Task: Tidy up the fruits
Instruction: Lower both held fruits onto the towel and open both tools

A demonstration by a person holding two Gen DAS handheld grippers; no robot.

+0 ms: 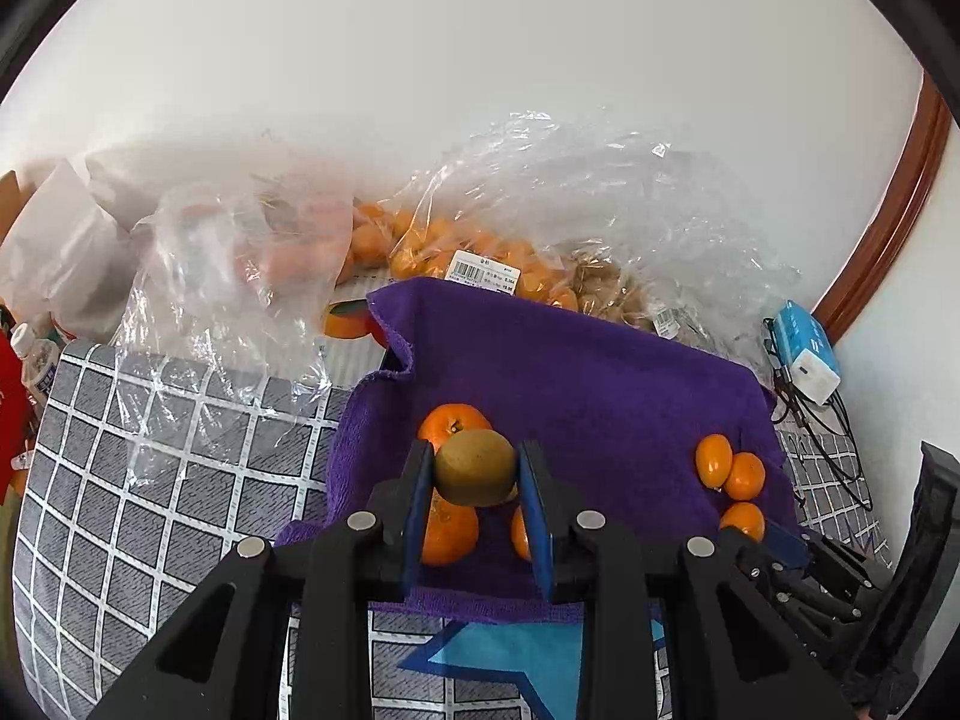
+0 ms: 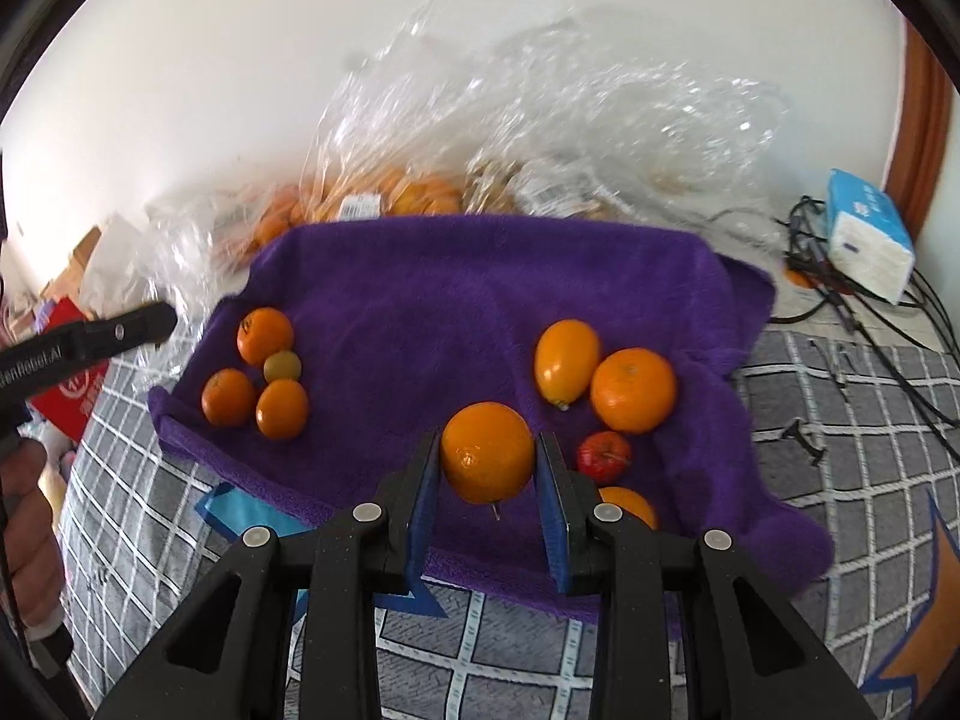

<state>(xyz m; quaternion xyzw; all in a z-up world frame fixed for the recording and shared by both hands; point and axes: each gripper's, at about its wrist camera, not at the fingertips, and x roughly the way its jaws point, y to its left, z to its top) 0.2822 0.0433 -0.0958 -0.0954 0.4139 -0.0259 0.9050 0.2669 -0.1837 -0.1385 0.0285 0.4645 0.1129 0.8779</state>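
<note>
Purple fleece cloth (image 2: 480, 300) is soft and rumpled, so the brown oval kiwi (image 1: 475, 467) clamped in the left gripper (image 1: 475, 471) fingers and the round orange (image 2: 487, 451) clamped in the right gripper (image 2: 487, 462) may roll into neighbouring fruit piles once released.

White wall (image 1: 480, 60); brown wood trim (image 1: 900, 210) — daylit

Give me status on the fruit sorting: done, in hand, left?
Done: two fruit clusters sit on the purple towel, left and right. In hand: left gripper clamps a kiwi, right gripper an orange. Left: placing both; more fruit remains in the plastic bags.
</note>
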